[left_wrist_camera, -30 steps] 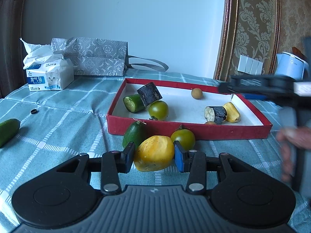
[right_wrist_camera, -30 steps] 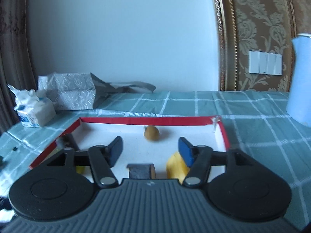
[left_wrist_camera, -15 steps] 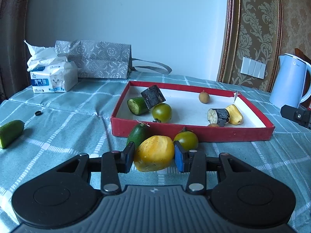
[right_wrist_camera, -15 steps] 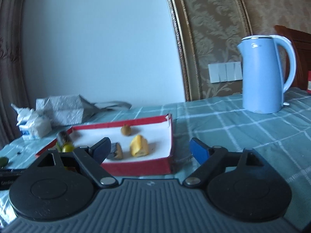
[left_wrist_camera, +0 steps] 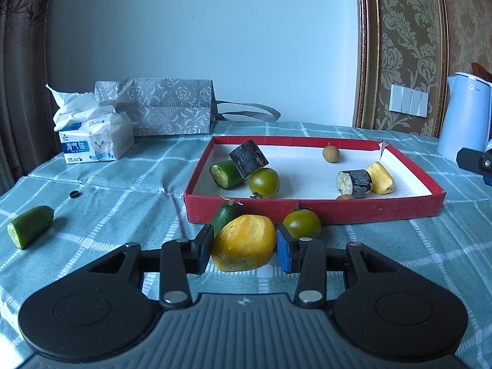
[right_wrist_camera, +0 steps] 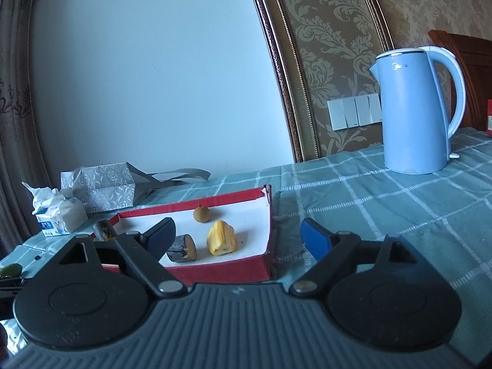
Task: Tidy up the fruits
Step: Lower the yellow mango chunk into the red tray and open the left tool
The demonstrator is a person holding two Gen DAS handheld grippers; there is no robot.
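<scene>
Gripping a yellow fruit (left_wrist_camera: 244, 243) between its two pads, the left gripper (left_wrist_camera: 244, 247) has its jaws drawn in narrow, each pad pressed against a side of the fruit, which sits low over the checked tablecloth (left_wrist_camera: 123, 190). Just beyond the left jaw a green cucumber piece (left_wrist_camera: 224, 213) leans against the near wall of the red tray (left_wrist_camera: 307, 210); just beyond the right jaw a green tomato (left_wrist_camera: 302, 224) sits against that same wall. Farther ahead of the jaws, inside the tray, lie a cut cucumber (left_wrist_camera: 226, 174), a dark block (left_wrist_camera: 248, 158), a second green tomato (left_wrist_camera: 263, 182), a small brown fruit (left_wrist_camera: 331, 153), a dark-skinned cut piece (left_wrist_camera: 353, 183) and a yellow wedge (left_wrist_camera: 380, 178). Well off to the left of the jaws another cucumber half (left_wrist_camera: 29, 226) lies on the cloth.

The right gripper (right_wrist_camera: 238, 235) stands with its jaws spread wide and nothing between the pads. The tray's right corner (right_wrist_camera: 267, 215) shows in the gap between them, apparently some way beyond the fingertips, though the fisheye makes that hard to judge. A blue kettle (right_wrist_camera: 415, 113) stands well beyond the right jaw, and a tissue pack (right_wrist_camera: 58, 218) beyond the left.
</scene>
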